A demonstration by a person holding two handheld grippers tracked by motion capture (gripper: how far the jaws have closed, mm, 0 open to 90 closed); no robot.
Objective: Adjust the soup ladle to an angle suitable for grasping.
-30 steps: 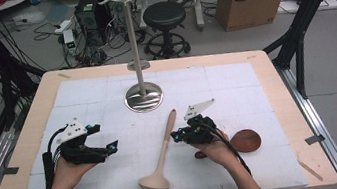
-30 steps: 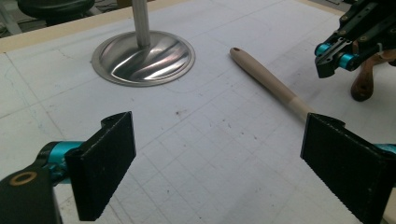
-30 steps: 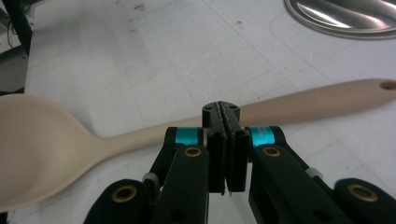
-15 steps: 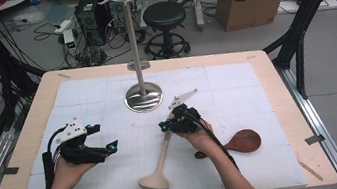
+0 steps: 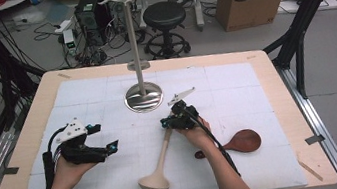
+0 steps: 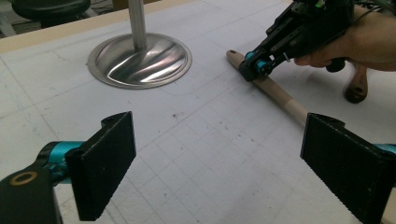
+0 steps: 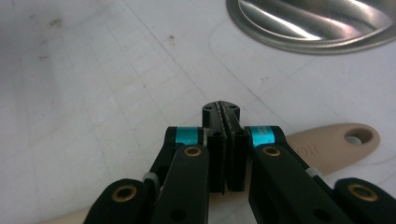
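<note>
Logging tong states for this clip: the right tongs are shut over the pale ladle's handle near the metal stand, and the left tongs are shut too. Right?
Not quite. The left tongs are open, their jaws wide apart over bare mat in the left gripper view. The rest holds: the right tongs are shut over the pale ladle handle, near the metal stand.

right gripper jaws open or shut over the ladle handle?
Shut: right gripper pads meet with no gap, above the pale ladle handle, gripping nothing.

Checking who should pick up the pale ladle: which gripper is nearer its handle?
Right. The right gripper hangs over the pale ladle near its handle end, jaws together. The left gripper sits well off to its left, jaws open.
</note>
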